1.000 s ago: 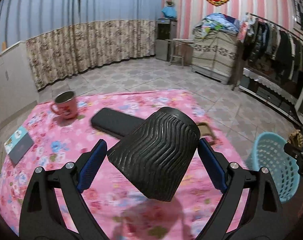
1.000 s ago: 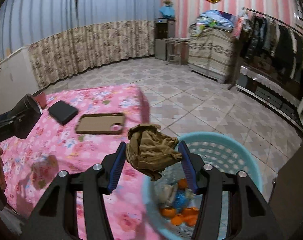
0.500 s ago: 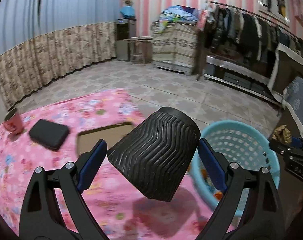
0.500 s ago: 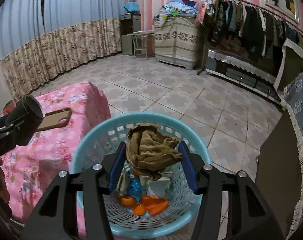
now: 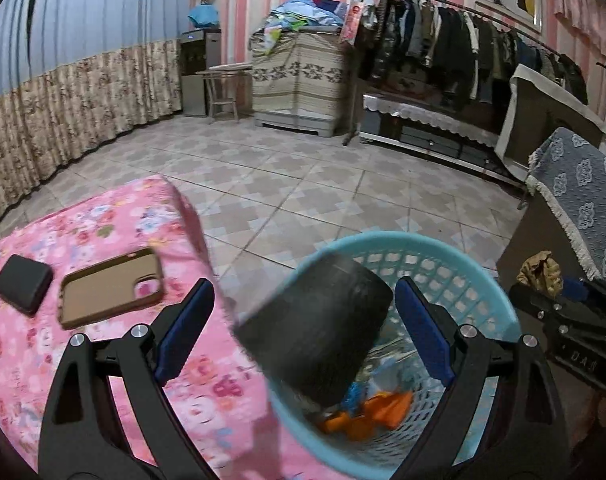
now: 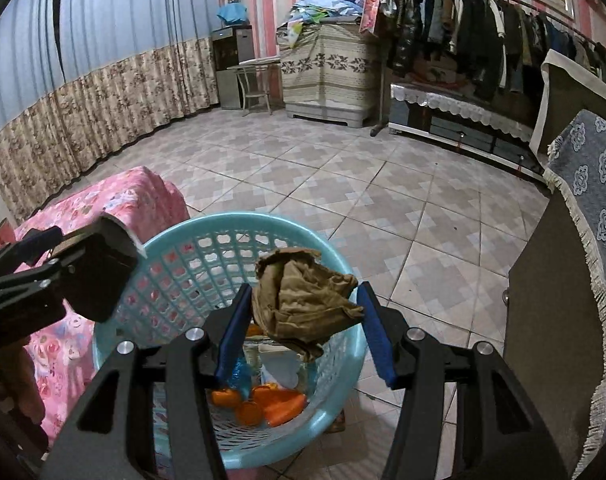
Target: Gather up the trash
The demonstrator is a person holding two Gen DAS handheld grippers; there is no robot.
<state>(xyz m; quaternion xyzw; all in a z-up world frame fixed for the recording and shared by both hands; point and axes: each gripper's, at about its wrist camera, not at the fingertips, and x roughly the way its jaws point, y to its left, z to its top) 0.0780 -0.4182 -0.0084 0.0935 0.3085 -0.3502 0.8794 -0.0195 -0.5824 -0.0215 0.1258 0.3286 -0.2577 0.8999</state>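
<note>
Both grippers hover over the turquoise plastic lattice basket (image 6: pixel 345 356): left gripper (image 5: pixel 303 322) clamps a black ribbed paper cup (image 5: pixel 317 328), right gripper (image 6: pixel 303 320) pinches crumpled brown paper (image 6: pixel 303 300). Drop-off step; next, release both.

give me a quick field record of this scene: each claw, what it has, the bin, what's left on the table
left claw: holds black ribbed cup, tilted, over the near rim of the basket
right claw: shut on crumpled brown paper, above the basket
basket: light blue, perforated, on the floor beside the table; holds orange scraps and other litter
table: pink floral cloth
left on table: brown phone case, black pouch
</note>
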